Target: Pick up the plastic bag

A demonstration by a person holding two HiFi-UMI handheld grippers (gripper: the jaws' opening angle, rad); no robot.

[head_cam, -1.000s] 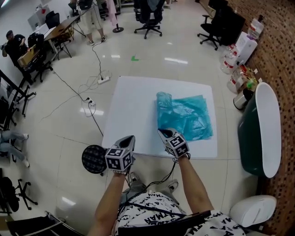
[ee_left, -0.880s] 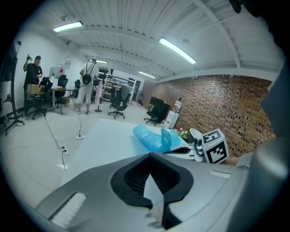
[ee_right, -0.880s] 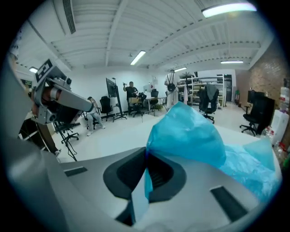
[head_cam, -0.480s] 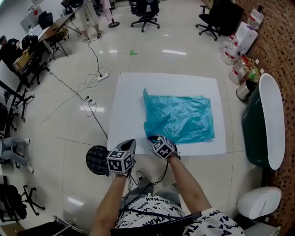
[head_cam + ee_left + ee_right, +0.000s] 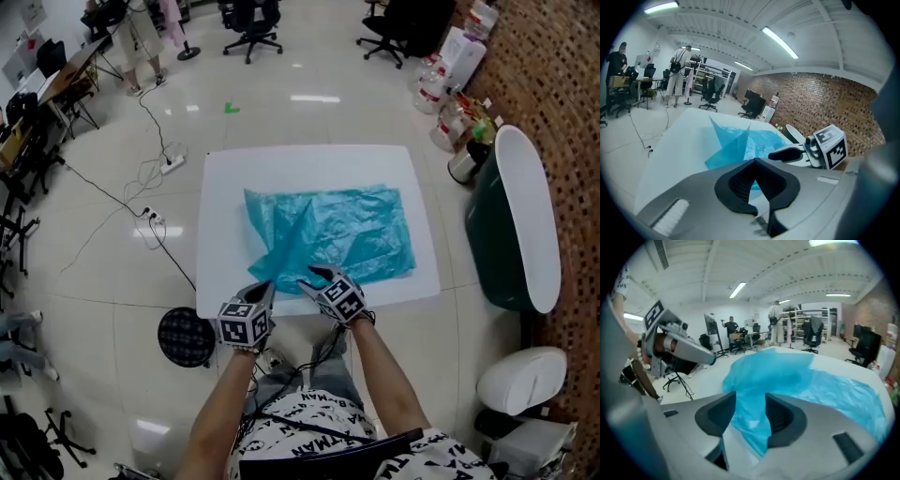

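A teal plastic bag (image 5: 337, 230) lies spread over the white table (image 5: 309, 164), its near-left part folded into a raised ridge. My right gripper (image 5: 314, 274) is at the bag's near edge. Its jaws have just been opening, and in the right gripper view (image 5: 750, 404) the teal film (image 5: 811, 380) runs between the parted pads. My left gripper (image 5: 265, 289) hangs just left of it by the table's near edge. In the left gripper view (image 5: 754, 161) its tips meet, with the bag (image 5: 740, 140) beyond them and nothing seen in its grip.
A dark green tub with a white rim (image 5: 516, 225) stands right of the table. A black round stool (image 5: 186, 330) is on the floor at the near left, where cables (image 5: 150, 178) trail. Office chairs (image 5: 248, 14) and water bottles (image 5: 441, 75) stand far off.
The bag went from bunched on the right half of the table to spread across it. Both grippers sank toward the near edge, and the right jaws parted.
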